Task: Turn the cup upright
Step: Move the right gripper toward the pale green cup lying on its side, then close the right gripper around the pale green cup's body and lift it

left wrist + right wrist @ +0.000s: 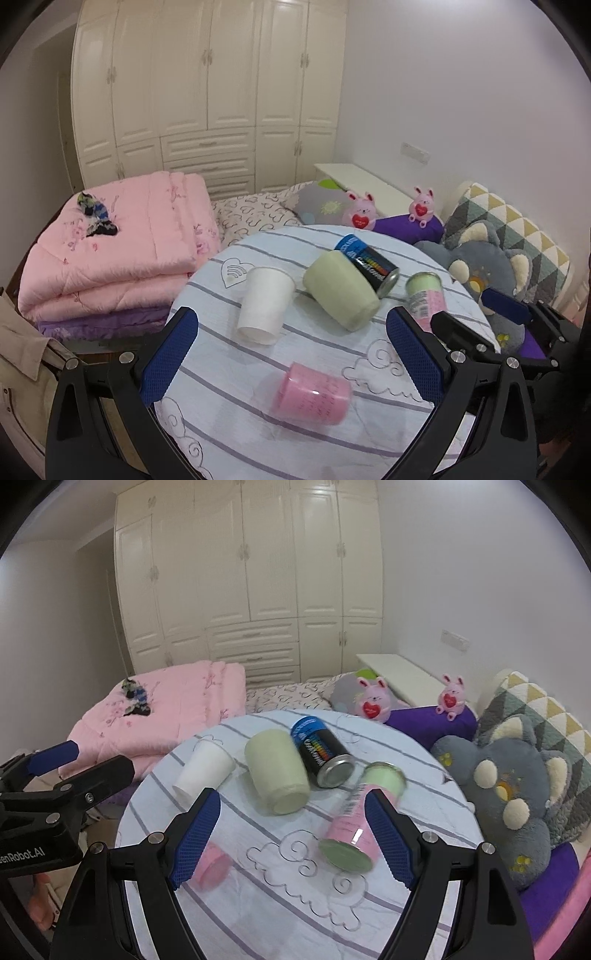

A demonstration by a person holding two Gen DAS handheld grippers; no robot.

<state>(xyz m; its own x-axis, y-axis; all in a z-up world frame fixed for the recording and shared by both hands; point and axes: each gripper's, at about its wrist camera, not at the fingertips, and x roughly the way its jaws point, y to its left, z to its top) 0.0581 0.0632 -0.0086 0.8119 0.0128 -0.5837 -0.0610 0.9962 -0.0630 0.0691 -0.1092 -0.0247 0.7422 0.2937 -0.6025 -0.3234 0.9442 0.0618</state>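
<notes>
Several cups lie on their sides on a round table [229,369] with a striped cloth. A pink cup [312,393] lies nearest, between the open jaws of my left gripper [295,354], untouched; it shows blurred in the right wrist view [210,864]. A white paper cup [264,304] [203,771], a pale green cup [341,290] [277,771] and a black can [369,264] [325,755] lie further back. A pink tumbler with green ends [354,819] [424,295] lies just inside the right finger of my open right gripper [291,834].
A folded pink quilt [118,251] lies on the bed to the left. Grey plush toy [513,794], pink bunny toys [373,701] and cushions sit to the right. A white wardrobe [207,92] stands behind. The left gripper [44,782] shows at the right wrist view's left edge.
</notes>
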